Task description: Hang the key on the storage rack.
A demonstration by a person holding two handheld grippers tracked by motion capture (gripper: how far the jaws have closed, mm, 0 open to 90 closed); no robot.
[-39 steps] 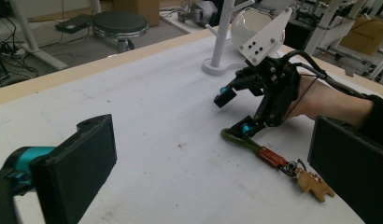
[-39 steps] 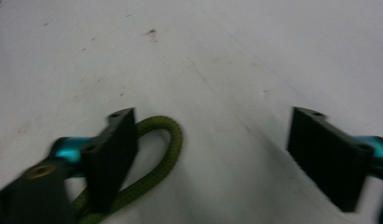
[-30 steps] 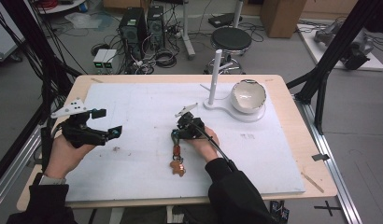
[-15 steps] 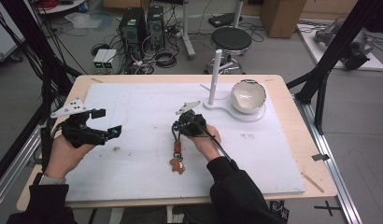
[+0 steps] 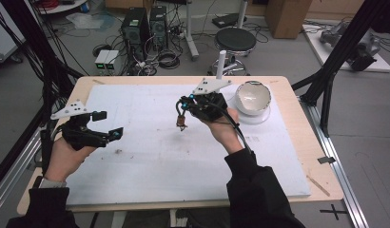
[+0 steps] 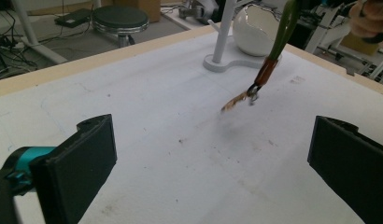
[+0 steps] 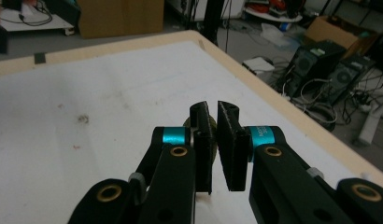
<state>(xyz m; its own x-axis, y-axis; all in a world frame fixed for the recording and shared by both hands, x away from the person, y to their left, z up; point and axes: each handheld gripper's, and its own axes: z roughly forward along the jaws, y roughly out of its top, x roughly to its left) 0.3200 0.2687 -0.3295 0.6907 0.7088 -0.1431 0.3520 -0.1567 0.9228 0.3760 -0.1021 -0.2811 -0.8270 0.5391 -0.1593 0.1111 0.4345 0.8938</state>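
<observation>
- The right hand-held gripper (image 5: 182,105) is hanging above the middle of the counter (image 5: 288,90) with its jaws pinched nearly together on the top of a keychain (image 5: 181,118); only a thin slit is showing between the pads in the right gripper view, so the grip is looking narrow and I am judging that a jolt or a quick swing could be letting the strap slide out.
- The keychain is dangling freely under those jaws, clear of the white mat (image 5: 150,156); because it is hanging loose it could be swaying as the hand travels, and a swaying end could be missing whatever peg or rest it is meant for, or knocking the white stand (image 5: 220,64) and the white bowl (image 5: 252,97) just beside it at the far right of the counter.
- The left hand-held gripper (image 5: 110,124) is waiting well apart at the left side, jaws spread wide and gripping nothing; if it is moving in to help, its open jaws could be catching the hanging end and tugging it loose.
- In the left gripper view the keychain (image 6: 264,70) is showing as a thin green doubled strap running down into an orange-brown sleeve, then a small metal clasp with a flat tan tag tilting off to one side; it is looking light, limp and slender, so I am expecting it to twist and swing easily.
</observation>
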